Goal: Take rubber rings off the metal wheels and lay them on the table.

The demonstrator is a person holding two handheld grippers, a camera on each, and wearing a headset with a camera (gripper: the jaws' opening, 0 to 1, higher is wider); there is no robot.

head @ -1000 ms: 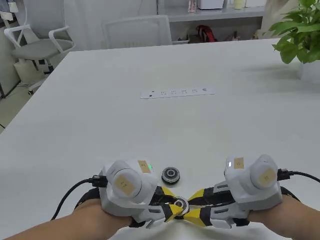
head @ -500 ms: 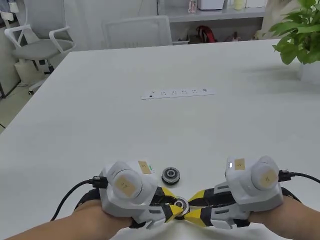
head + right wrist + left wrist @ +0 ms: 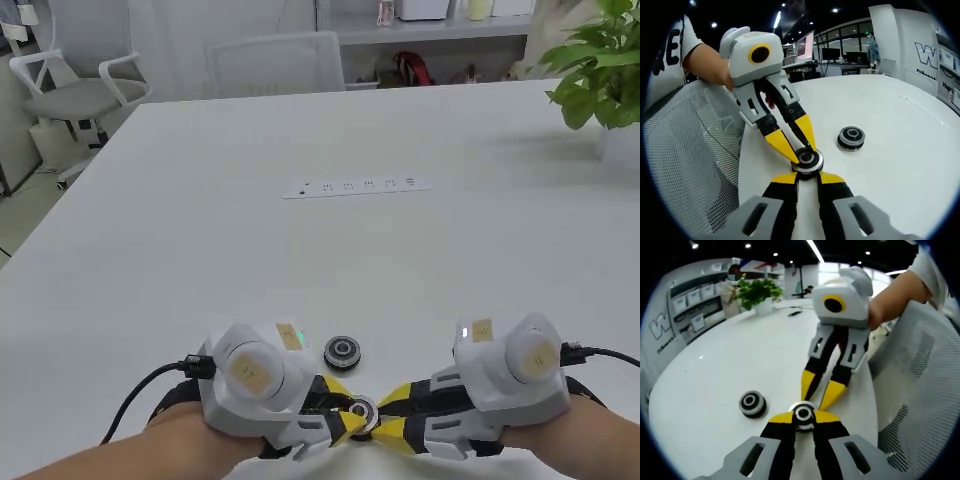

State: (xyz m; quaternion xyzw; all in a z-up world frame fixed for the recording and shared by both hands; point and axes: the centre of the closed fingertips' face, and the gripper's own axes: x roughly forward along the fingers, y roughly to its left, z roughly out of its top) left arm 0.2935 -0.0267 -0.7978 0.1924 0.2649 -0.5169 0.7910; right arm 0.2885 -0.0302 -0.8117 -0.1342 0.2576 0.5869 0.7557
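Near wheel [image 3: 358, 409] lies between left gripper [image 3: 343, 420] and right gripper [image 3: 380, 421]; far wheel [image 3: 342, 350] just beyond.

White table [image 3: 200, 240], grey office chair [image 3: 72, 95], leafy plant [image 3: 597, 62], shelves [image 3: 430, 27]

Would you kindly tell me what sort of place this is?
Probably an office or meeting room: a large white table with a power strip, an office chair beside it, and a potted plant.

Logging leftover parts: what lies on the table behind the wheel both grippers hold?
A second wheel, black ring on, lies flat on the table. The jaws cover the underside of the held wheel.
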